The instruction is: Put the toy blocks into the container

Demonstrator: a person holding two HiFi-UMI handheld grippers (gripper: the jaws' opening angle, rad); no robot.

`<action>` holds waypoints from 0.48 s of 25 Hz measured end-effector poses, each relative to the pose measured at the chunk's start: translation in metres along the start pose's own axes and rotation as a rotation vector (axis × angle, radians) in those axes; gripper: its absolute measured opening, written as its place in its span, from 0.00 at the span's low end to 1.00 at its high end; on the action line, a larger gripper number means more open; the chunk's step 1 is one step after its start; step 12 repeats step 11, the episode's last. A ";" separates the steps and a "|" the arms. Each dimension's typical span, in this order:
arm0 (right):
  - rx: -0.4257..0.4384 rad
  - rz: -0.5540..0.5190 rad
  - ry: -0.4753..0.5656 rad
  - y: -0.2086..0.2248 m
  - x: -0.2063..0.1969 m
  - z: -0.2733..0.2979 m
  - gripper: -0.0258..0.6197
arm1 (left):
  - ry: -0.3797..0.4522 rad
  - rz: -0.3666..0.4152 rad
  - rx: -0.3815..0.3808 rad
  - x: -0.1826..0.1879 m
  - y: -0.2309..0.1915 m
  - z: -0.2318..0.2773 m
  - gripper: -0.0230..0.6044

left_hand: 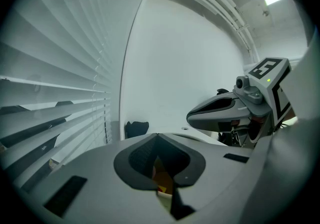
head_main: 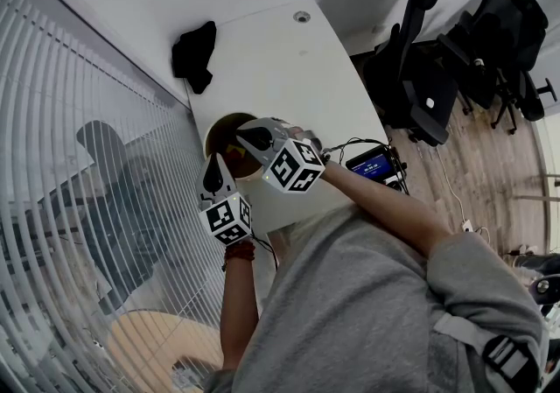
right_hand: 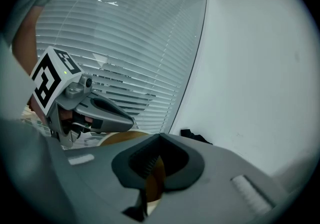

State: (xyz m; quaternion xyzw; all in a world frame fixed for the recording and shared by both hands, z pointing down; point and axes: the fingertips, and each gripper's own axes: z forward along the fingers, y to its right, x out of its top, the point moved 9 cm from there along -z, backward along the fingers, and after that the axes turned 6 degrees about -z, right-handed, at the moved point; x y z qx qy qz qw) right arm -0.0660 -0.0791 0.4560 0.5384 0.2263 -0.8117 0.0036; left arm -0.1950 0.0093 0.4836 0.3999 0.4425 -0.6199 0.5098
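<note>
Head view steeply down, others share table (head_main: 289, 59)

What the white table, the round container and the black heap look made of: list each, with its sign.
White table: probably laminate, smooth and matt; even colour with no grain showing.
Round container: perhaps wood or bamboo; warm brown rim, mostly hidden, so uncertain.
Black heap: likely fabric; limp, crumpled outline, no shine.
</note>
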 end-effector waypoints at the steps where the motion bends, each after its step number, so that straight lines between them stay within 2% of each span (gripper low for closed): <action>1: 0.002 -0.003 -0.001 -0.001 0.000 0.000 0.06 | 0.000 0.000 0.000 0.000 0.000 0.000 0.05; 12: 0.059 -0.048 0.019 -0.011 0.007 0.020 0.06 | 0.010 0.004 0.033 0.008 -0.017 -0.001 0.05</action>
